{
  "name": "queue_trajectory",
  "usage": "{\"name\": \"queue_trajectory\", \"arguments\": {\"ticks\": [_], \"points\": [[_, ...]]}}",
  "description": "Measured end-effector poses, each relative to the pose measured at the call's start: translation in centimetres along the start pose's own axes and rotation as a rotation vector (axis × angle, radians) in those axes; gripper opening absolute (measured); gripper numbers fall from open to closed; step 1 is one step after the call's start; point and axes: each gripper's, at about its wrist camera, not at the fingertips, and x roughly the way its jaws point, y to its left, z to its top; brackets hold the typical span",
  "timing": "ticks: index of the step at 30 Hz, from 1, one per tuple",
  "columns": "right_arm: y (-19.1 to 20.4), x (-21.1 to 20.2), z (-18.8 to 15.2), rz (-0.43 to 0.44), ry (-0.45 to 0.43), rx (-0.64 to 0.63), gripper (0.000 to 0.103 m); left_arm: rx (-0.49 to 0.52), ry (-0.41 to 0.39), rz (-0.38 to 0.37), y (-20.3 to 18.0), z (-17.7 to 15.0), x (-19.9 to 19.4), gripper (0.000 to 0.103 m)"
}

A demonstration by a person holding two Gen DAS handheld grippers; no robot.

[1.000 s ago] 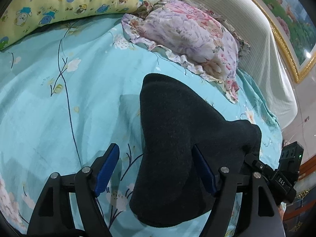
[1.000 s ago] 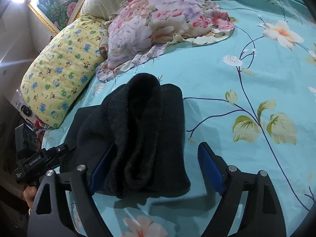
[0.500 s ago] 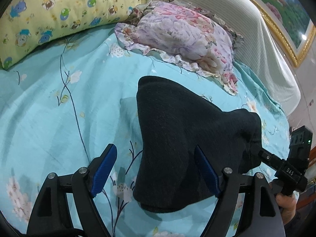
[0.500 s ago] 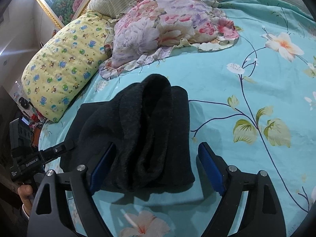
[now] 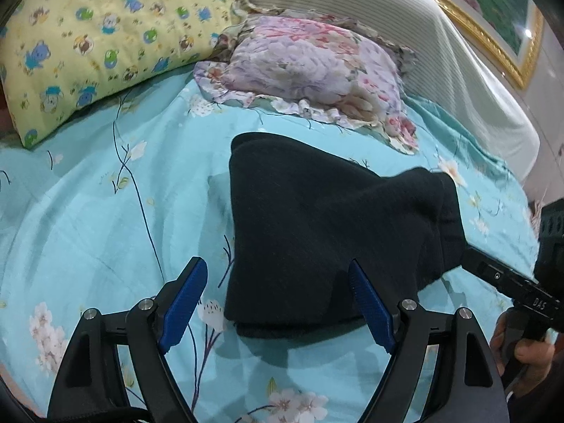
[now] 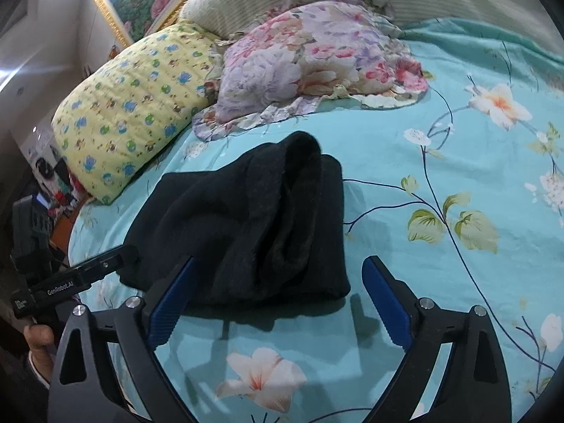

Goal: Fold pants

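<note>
The pants (image 5: 317, 232) lie folded into a thick, dark bundle on the bed, near its middle and short of the pillows. The cloth is black, soft and fuzzy, like fleece or a heavy knit. From the left wrist view the bundle looks like a broad wedge with a rounded top corner and a stepped edge of stacked layers on its right. From the right wrist view (image 6: 253, 218) the layers show as rolled, rounded folds with a deep crease down the centre and a flatter flap spreading to the left.

The left tool (image 5: 278, 303) hangs over the near edge of the bundle. Its jaws stand wide apart; the blue ribbed pads (image 5: 183, 303) touch no cloth, and only the bundle's near corner lies between them. The right tool (image 6: 278, 303) is opening, its pads clear of the fabric, with the near edge of the bundle partly between them. Both tools are matte black with round silver bolts. A hand (image 6: 38, 342) grips the other tool's handle at the left edge of the right view.

The bedsheet (image 6: 405, 183) is smooth turquoise cotton printed with thin dark stems, green leaves and pale blossoms. Beyond the pants rest a ruffled floral pillow (image 5: 310, 74) in pink and lilac and a quilted yellow pillow (image 5: 98, 35) with small cartoon animals. Behind them rises a ribbed cream headboard (image 5: 405, 28).
</note>
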Motion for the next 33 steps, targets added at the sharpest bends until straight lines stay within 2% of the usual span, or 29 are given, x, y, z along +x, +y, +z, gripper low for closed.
{"name": "queue_trajectory", "arguments": {"ticks": [8,16,26,33], "points": [[2.9,-1.7,-0.8,-0.021,-0.064,-0.163,0.097,0.082,-0.035,0.031,-1.8,-1.0,-1.4,0.083],[4.8,-1.6,-2.3,-0.036,-0.053,-0.256,0.098,0.119,-0.027,0.037,-2.5,-2.1,-1.7,0.085],[5.0,-1.3,-3.4,-0.038,-0.064,-0.254,0.098,0.114,0.002,0.07,-2.1,-3.3,-1.1,0.087],[5.3,-0.5,-4.1,-0.034,-0.04,-0.272,0.1,0.118,0.013,0.092,-2.2,-3.9,-0.6,0.087]]}}
